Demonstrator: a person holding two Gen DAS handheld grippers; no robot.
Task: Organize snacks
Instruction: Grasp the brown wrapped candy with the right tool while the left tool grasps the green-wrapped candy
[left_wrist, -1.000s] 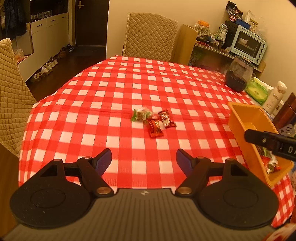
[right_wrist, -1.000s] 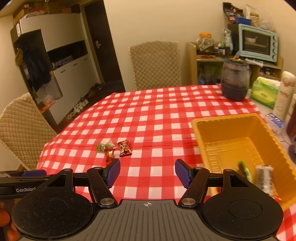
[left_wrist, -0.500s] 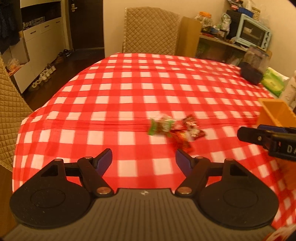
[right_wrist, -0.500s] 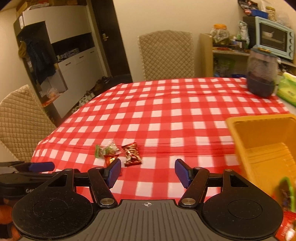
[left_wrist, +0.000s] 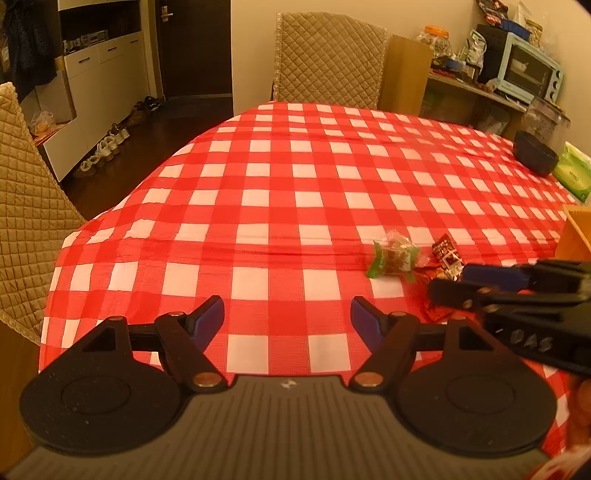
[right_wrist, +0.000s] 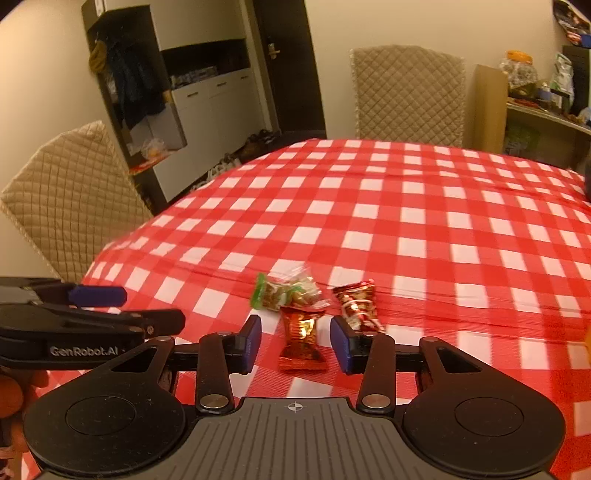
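Observation:
Three wrapped snacks lie together on the red checked tablecloth (right_wrist: 424, 221): a green and clear pack (right_wrist: 286, 291), an orange-red pack (right_wrist: 301, 338) and a dark red pack (right_wrist: 358, 304). My right gripper (right_wrist: 295, 341) is open, with the orange-red pack between its fingertips. My left gripper (left_wrist: 287, 321) is open and empty, left of the snacks. In the left wrist view the green pack (left_wrist: 393, 254) and dark red pack (left_wrist: 447, 253) show, and the right gripper (left_wrist: 517, 291) covers the orange-red one. The left gripper also shows in the right wrist view (right_wrist: 96, 306).
The corner of the yellow bin (left_wrist: 578, 236) shows at the right edge. A dark jar (left_wrist: 537, 147) and a green tissue pack (left_wrist: 574, 170) stand at the far right. Quilted chairs stand at the far side (left_wrist: 328, 59) and the left (left_wrist: 26, 203).
My right gripper has moved left from the yellow bin to the snack pile and now straddles the orange-red pack. My left gripper has shifted left, so the snacks sit to its right.

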